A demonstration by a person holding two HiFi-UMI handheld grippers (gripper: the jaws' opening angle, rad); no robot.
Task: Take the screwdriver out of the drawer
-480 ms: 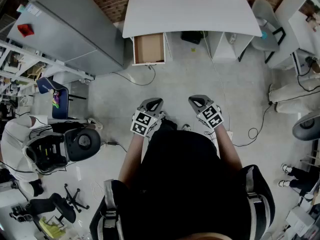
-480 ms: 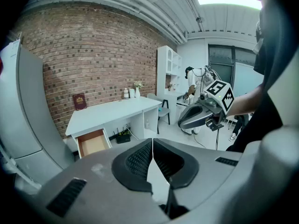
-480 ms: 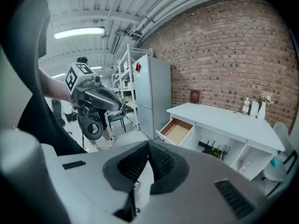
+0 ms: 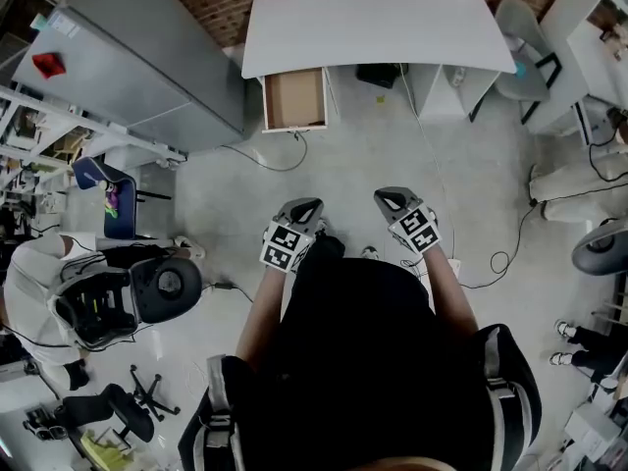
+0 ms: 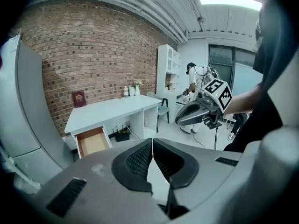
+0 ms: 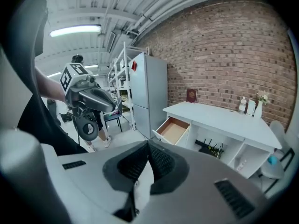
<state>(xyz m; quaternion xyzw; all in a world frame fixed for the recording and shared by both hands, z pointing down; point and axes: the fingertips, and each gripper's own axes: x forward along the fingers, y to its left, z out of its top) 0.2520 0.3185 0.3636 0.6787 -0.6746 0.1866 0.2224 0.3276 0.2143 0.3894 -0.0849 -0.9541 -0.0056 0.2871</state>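
Left gripper point(image 5: 152, 147): jaws shut pad against pad with nothing between them. It is held out in front of the body and aimed toward 12 o'clock.
Right gripper point(image 6: 147, 149): likewise closed on itself and empty. It rides beside the left one, the two level and a little apart.
Drawer point(image 4: 293, 97): pulled out from the left end of the white desk point(image 4: 373, 18), at about 11 o'clock from the person and well apart from both grippers.
Screwdriver: not visible in any view. The drawer's brown inside looks bare from here, but the distance and angle are too poor to be sure, so it may lie against a wall of the drawer.
Why held so: probably a carrying posture for the walk up. Jaws are closed because nothing is in reach yet, and both point at the desk so the cameras keep the drawer in sight.
Surroundings: a grey refrigerator point(image 6: 147, 92) stands at 10 o'clock beside the desk. A dark red book point(image 5: 78, 98) leans on the brick wall at the desk's back edge.
Stage: approach only, with grasping not begun.
Change from half a second ago: in the head view both grippers sit a shade lower and to the right, while desk and drawer are almost where they were. The gap to the drawer has scarcely closed.
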